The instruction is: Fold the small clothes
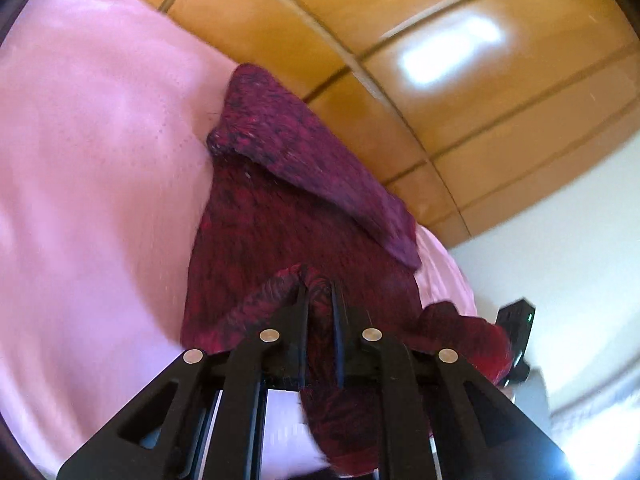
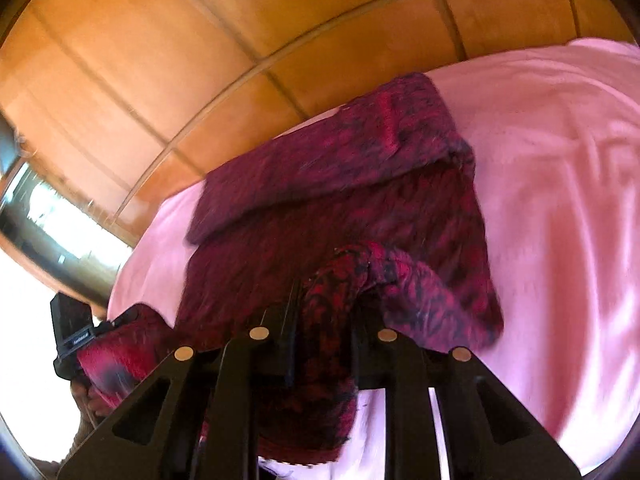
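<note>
A dark red and black knitted garment (image 1: 272, 216) lies on a pink sheet (image 1: 88, 168), with a sleeve folded across its far part. My left gripper (image 1: 320, 284) is shut on the garment's near edge, and the knit bunches between its fingers. In the right wrist view the same garment (image 2: 360, 184) lies on the pink sheet (image 2: 560, 184). My right gripper (image 2: 326, 280) is shut on another part of the near edge. Each gripper shows at the side of the other's view, the right one (image 1: 516, 336) and the left one (image 2: 74, 336), both wrapped in knit.
A wooden panelled wardrobe (image 1: 420, 60) stands behind the bed, also in the right wrist view (image 2: 200, 48). A white wall (image 1: 560, 248) lies to the right. A bright window or mirror (image 2: 48, 216) shows at the left of the right wrist view.
</note>
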`<state>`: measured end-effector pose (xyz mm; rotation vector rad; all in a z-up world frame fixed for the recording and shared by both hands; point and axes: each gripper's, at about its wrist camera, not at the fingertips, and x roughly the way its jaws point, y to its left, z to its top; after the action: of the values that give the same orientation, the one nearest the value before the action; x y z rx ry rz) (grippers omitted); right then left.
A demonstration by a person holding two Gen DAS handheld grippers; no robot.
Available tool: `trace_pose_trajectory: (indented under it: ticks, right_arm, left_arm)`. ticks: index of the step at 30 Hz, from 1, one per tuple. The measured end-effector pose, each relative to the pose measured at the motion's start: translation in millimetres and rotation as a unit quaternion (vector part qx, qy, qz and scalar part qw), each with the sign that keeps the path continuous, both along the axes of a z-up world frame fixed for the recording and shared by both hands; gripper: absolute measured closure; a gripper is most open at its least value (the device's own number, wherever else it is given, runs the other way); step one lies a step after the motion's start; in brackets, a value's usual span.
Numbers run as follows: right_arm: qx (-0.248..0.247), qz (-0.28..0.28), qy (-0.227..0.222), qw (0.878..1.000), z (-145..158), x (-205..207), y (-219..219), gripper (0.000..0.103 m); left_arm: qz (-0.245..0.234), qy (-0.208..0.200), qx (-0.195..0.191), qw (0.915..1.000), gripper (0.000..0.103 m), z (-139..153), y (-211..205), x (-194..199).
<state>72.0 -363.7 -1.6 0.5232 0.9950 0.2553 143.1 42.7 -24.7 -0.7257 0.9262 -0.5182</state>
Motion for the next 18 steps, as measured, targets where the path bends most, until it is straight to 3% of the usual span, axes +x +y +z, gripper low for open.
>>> trace_pose_trajectory:
  ticks: [5, 9, 11, 12, 13, 16, 18]
  right_arm:
    - [-0.004, -0.044, 0.046, 0.998, -28, 40, -17, 0.086]
    - [0.017, -0.061, 0.063, 0.996, -36, 54, -27, 0.082]
    - [0.037, -0.06, 0.061, 0.996, -33, 52, -31, 0.073]
    - [0.049, -0.058, 0.058, 0.995, -29, 47, -35, 0.063]
    - [0.059, -0.056, 0.055, 0.995, -27, 46, -37, 0.05]
    - [0.104, -0.059, 0.03, 0.992, -13, 43, -45, 0.022]
    - [0.088, -0.075, 0.002, 0.993, 1, 38, -51, 0.008]
  left_arm:
    - [0.024, 0.056, 0.003, 0.9982, 0.094, -15, -1, 51]
    - [0.035, 0.097, -0.03, 0.9942, 0.089, -26, 4, 75]
    - [0.041, 0.101, -0.051, 0.9927, 0.077, -25, 8, 77]
    - [0.054, 0.095, -0.052, 0.9927, 0.07, -23, 14, 75]
    - [0.076, 0.087, -0.046, 0.9923, 0.052, -19, 23, 71]
    - [0.105, 0.08, -0.068, 0.9889, 0.047, -16, 45, 64]
    - [0.12, 0.065, -0.039, 0.9899, 0.047, -9, 58, 54]
